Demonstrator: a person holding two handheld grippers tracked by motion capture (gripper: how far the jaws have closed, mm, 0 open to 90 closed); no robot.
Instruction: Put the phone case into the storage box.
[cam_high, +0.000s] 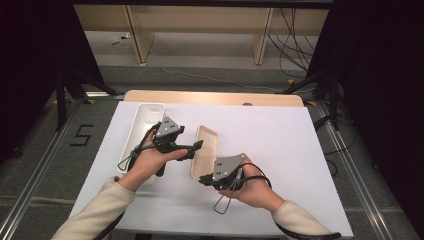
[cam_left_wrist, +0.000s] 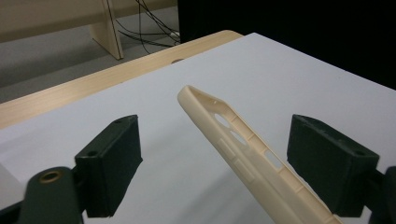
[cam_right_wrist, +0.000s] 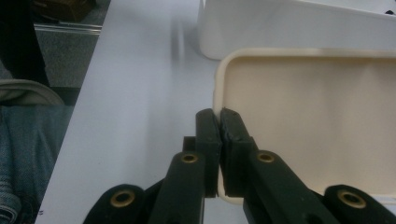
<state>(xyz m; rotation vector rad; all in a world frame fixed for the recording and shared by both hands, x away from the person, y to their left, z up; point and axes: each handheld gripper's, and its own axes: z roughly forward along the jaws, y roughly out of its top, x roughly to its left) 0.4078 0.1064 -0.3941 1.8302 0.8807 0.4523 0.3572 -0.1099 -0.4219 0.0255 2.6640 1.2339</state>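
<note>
A cream shallow lid (cam_high: 208, 145) sits mid-table, hollow side up. My right gripper (cam_high: 202, 179) is shut on the rim at its near end; in the right gripper view the jaws (cam_right_wrist: 219, 119) pinch the lid's (cam_right_wrist: 317, 126) wall. My left gripper (cam_high: 194, 149) is open at the lid's left edge. In the left gripper view the lid's side wall (cam_left_wrist: 243, 149), with several cut-outs, runs tilted between the wide-apart jaws of the left gripper (cam_left_wrist: 217, 163), touching neither pad.
A long white box (cam_high: 142, 125) stands open at the table's left, just behind the left hand, and its wall (cam_right_wrist: 289, 32) lies beyond the lid. White sheet (cam_high: 270, 150) covers the table. Wooden table edge (cam_high: 215, 97) at the back. The person's trouser leg (cam_right_wrist: 18, 140) is beside the table.
</note>
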